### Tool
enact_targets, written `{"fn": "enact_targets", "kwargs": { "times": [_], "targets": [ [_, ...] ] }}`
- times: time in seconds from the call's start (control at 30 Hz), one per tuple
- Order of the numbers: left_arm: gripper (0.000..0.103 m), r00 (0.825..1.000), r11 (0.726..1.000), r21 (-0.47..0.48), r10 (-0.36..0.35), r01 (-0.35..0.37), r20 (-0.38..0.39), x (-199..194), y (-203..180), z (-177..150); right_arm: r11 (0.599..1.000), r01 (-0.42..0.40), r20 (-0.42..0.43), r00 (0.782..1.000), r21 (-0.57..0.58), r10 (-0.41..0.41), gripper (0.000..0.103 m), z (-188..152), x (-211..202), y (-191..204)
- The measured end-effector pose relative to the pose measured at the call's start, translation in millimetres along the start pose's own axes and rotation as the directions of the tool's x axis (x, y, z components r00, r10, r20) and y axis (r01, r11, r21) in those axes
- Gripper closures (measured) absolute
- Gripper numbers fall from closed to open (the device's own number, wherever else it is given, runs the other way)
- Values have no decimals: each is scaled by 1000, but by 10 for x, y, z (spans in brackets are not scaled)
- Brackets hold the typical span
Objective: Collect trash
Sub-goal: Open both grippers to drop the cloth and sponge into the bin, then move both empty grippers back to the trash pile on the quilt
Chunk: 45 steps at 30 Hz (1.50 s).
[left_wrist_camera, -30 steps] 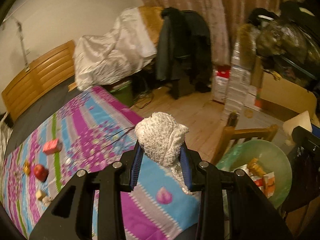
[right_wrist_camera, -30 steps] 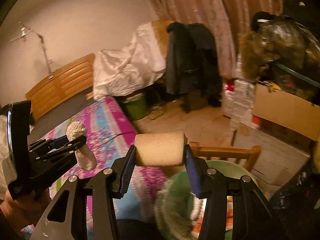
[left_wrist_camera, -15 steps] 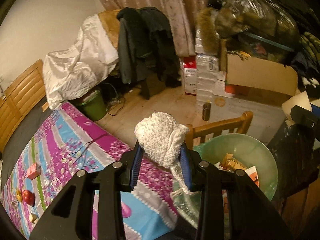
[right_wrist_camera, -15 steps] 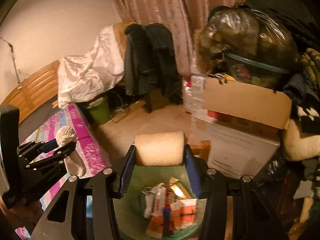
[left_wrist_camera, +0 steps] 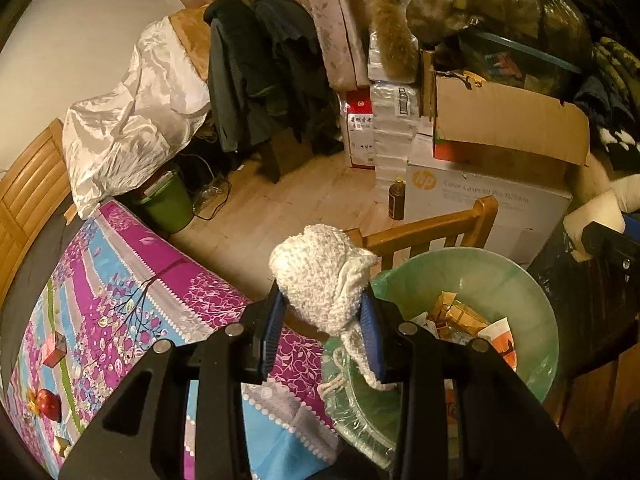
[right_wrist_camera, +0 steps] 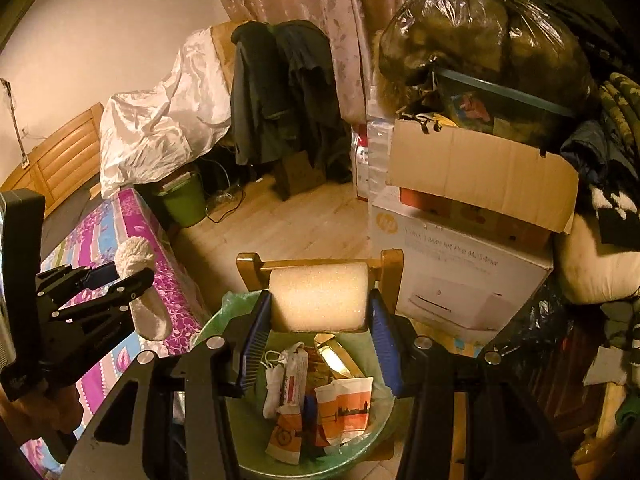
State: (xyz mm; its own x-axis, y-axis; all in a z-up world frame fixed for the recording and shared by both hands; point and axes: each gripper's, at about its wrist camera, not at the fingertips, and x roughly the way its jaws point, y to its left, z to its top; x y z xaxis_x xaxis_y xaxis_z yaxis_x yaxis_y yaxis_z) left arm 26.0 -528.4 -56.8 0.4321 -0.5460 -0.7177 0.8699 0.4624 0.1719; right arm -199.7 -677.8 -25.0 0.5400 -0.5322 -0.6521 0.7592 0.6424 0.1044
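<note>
- The surface (left_wrist_camera: 120, 280), under its purple and blue floral cloth, lies to your left, with a red apple (left_wrist_camera: 49, 400) and a small red box (left_wrist_camera: 54, 349) on it.
- The green-lined trash bin (right_wrist_camera: 236, 420) stands just beside its edge, already holding wrappers and paper.
- Your right claw (right_wrist_camera: 319, 340) is pinching a tan foam block (right_wrist_camera: 319, 298) directly above the bin.
- Your left claw (left_wrist_camera: 322, 328) is pinching a crumpled white cloth (left_wrist_camera: 320, 276) over the bin's near rim.
</note>
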Motion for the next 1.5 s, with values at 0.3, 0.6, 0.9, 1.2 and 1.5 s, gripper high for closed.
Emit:
{"fn": "enact_targets", "kwargs": {
  "times": [0.3, 0.6, 0.9, 1.2, 1.5],
  "targets": [
    [69, 979, 979, 25, -199, 200, -40, 113, -138, 11, 999, -37, -22, 999, 13, 37, 53, -28, 95, -42],
    [53, 945, 949, -34, -315, 313, -89, 293, -67, -35, 997, -60, -32, 998, 53, 62, 38, -83, 153, -124],
    [53, 962, 958, -118, -269, 261, -57, 235, 260, -112, 996, -73, -28, 997, 44, 74, 38, -88, 156, -51],
    [39, 1000, 975, -224, -9, 6, -13, -19, 1059, -674, 990, -124, 36, 991, -70, 127, 38, -217, 152, 595],
    [36, 944, 840, -431, 291, -331, -156, -616, 2558, -2043, 887, -370, -45, 927, -276, 372, 37, -455, 322, 2264]
  ]
}}
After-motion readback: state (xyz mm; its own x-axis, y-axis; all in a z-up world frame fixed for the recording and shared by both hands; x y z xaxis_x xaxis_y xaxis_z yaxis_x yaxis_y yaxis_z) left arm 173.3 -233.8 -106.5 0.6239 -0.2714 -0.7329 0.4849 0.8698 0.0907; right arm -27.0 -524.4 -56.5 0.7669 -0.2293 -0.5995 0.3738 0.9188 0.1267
